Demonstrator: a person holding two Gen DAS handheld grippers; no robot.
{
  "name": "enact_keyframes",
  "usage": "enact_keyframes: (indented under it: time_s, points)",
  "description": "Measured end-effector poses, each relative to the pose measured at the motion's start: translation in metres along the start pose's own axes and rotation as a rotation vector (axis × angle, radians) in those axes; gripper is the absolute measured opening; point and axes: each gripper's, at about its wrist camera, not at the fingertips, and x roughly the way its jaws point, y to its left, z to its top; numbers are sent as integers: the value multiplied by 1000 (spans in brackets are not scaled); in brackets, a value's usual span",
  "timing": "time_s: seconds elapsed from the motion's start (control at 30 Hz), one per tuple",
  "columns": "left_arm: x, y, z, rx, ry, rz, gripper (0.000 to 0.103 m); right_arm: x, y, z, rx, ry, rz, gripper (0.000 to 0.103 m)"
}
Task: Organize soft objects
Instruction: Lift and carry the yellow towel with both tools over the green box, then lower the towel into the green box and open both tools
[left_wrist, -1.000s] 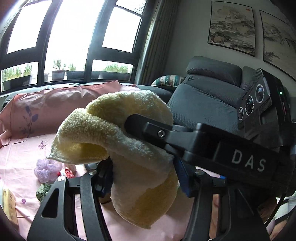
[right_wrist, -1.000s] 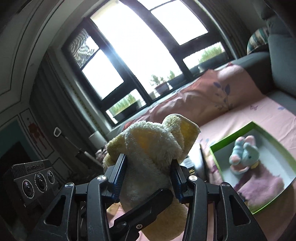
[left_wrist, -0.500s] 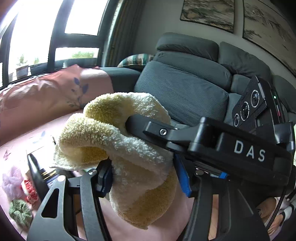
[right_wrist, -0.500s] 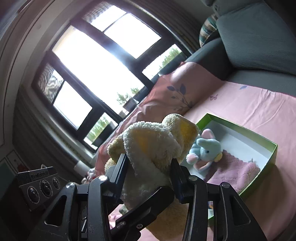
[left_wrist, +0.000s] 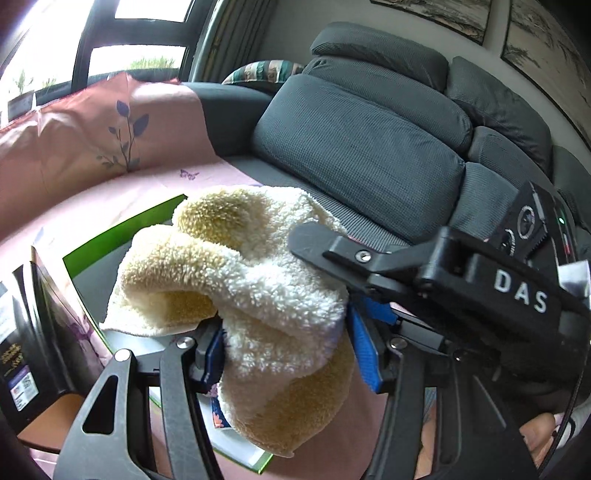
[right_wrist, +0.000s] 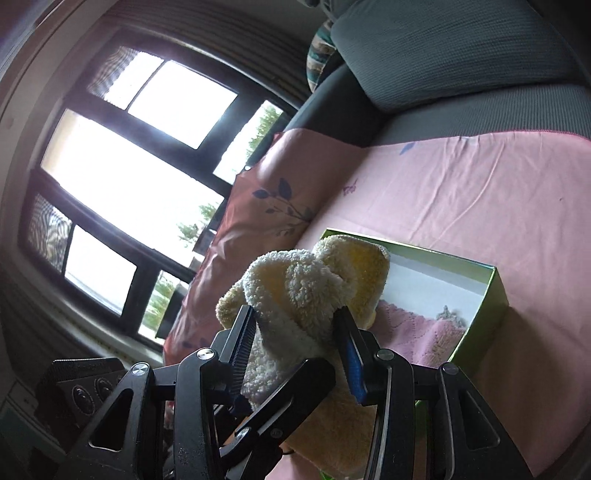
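A fluffy cream-yellow towel (left_wrist: 258, 295) is bunched up and held by both grippers at once. My left gripper (left_wrist: 288, 350) is shut on its lower fold, blue pads pressing both sides. My right gripper (right_wrist: 295, 332) is shut on the same towel (right_wrist: 306, 291) from the other side; in the left wrist view its black finger (left_wrist: 332, 251) crosses over the towel. Just beyond and below the towel lies a green box (right_wrist: 491, 295) on the pink sheet, holding a pink knitted cloth (right_wrist: 417, 332). The towel hides most of the box's inside.
A grey sofa back (left_wrist: 369, 122) rises behind the pink sheet (right_wrist: 480, 192). A dark printed carton (left_wrist: 44, 332) stands at the left of the green box (left_wrist: 122, 236). A striped cushion (left_wrist: 266, 74) sits in the sofa corner, with windows (right_wrist: 129, 177) beyond.
Both grippers carried the towel down and across from the window side toward the sofa. The green box has come right under the towel. The right view has rolled; both grips are unchanged.
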Motion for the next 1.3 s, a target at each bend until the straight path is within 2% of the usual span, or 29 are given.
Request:
enact_keyframes:
  time_s: [0.33,0.6,0.77,0.9,1.0,1.13,1.3]
  points:
    - [39,14,-5,-78,87,27,56,16,-27,1,76,41,-83,47]
    - [57,26,-6,-165,137,98,56,13,-38,1,96,36,-178,47]
    - [66,33,-9,-204,192,89,58,14,-44,0,109,46,-226,47]
    - [68,33,-10,-208,193,90,61,12,-45,1,110,35,-236,47]
    - [66,36,-10,-217,192,122,59,7,-43,1,109,22,-245,47]
    - [45,36,-7,-220,133,108,60,1,-38,1,94,2,-271,47]
    - [9,29,-7,-187,57,155,70,1,-29,-1,76,3,-276,47]
